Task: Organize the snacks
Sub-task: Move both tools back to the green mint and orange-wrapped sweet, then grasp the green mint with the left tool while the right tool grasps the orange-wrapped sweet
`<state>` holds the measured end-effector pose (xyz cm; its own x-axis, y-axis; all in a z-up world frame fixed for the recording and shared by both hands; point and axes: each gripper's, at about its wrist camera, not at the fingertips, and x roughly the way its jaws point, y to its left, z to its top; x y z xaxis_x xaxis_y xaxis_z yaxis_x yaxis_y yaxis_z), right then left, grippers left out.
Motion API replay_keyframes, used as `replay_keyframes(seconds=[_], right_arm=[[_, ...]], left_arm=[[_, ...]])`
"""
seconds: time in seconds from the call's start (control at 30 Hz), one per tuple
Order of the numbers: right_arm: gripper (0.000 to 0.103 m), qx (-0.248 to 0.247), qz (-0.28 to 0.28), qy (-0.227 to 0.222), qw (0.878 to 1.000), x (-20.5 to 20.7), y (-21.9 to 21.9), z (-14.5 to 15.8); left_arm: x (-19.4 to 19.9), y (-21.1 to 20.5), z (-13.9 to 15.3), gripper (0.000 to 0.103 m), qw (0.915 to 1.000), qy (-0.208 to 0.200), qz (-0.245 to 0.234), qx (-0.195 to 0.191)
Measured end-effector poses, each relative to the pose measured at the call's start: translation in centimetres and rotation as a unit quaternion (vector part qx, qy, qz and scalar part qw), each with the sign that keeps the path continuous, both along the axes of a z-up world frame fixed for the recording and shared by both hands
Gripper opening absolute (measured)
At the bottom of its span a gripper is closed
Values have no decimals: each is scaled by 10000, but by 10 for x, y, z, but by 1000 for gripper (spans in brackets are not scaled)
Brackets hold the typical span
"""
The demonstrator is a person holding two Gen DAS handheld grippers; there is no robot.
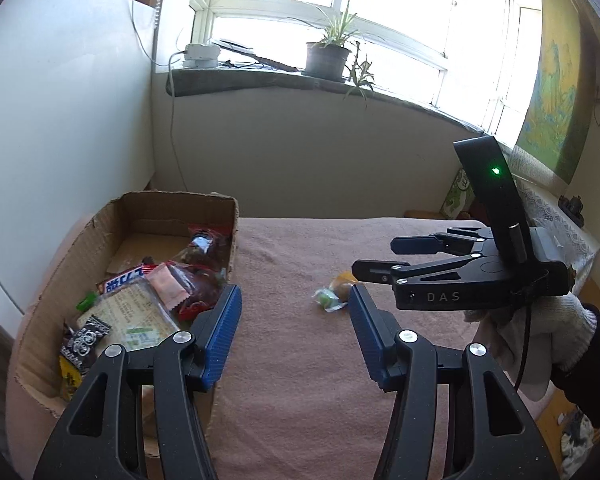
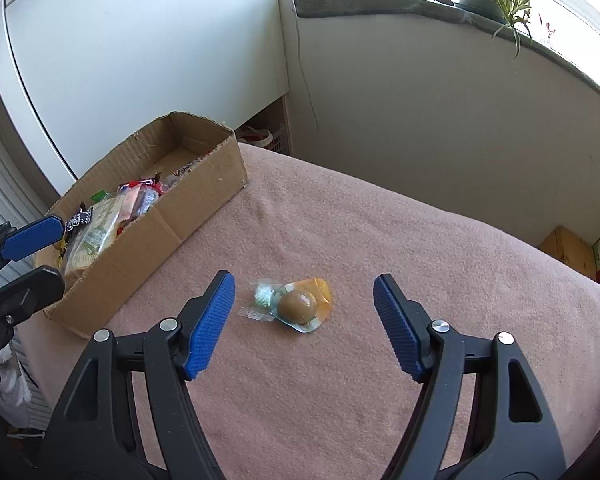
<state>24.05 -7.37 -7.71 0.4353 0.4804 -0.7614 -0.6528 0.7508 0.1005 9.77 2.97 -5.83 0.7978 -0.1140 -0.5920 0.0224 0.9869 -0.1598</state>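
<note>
On the pink blanket (image 2: 380,220), between and just ahead of the right gripper (image 2: 304,316), spread wide: two wrapped snacks (image 2: 296,306), touching, lying crosswise side by side. Further left, a cardboard box (image 2: 204,184) of packets, beside the left gripper (image 1: 294,320), likewise wide, holding nothing.

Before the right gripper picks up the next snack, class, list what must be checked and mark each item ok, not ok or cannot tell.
1. Right gripper open, holding nothing: ok.
2. Left gripper open, holding nothing: ok.
3. Round brown snack in orange-and-clear wrapper lies between the right gripper's fingers in its view: ok.
4. Small green wrapped candy clear of it: not ok, they touch.
5. Open brown cardboard box has room at its far end: ok.
6. Gripper height above the pink blanket: cannot tell.
</note>
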Motion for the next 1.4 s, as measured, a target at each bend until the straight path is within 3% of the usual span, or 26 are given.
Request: replay_keyframes(seconds=[0.07,0.2,0.27,0.33,0.93,1.03,1.07,1.13,1.17,1.2,1.4], right_arm=[[59,-31,48,100,9999,4,-2,-8],[54,-77,169,220,9996,8,1,-23],[38,-79,228,311,9992,11,4,-29],[36,-83,271,372,9989,14,5,-34],[36,-368,855,307,9952,22,24,-47],[52,-482,812,264,9952,23,23,-50],[52,-491,806,264,9952,24,22,-52],[51,-480,806,377,9949,28,21,-55],[41,-557,768,333,9949,28,21,-57],[40,-597,747,222,9952,28,21,-58],[38,-431,703,303,9961,35,9,-57]], left_arm=[[8,-13,-8,52,9998,112,-178,-28],[24,-31,-25,39,9984,391,-378,-160],[31,-35,-32,38,9977,493,-420,-184],[37,-36,-39,35,9974,578,-413,-149],[63,-38,-67,35,9944,975,-396,64],[66,-38,-68,34,9941,1004,-402,88],[67,-38,-68,34,9941,1007,-396,88],[70,-39,-68,34,9939,1020,-398,101],[71,-40,-67,34,9939,1022,-398,112],[73,-43,-69,34,9938,1027,-411,131],[88,-48,-72,34,9929,1098,-426,168]])
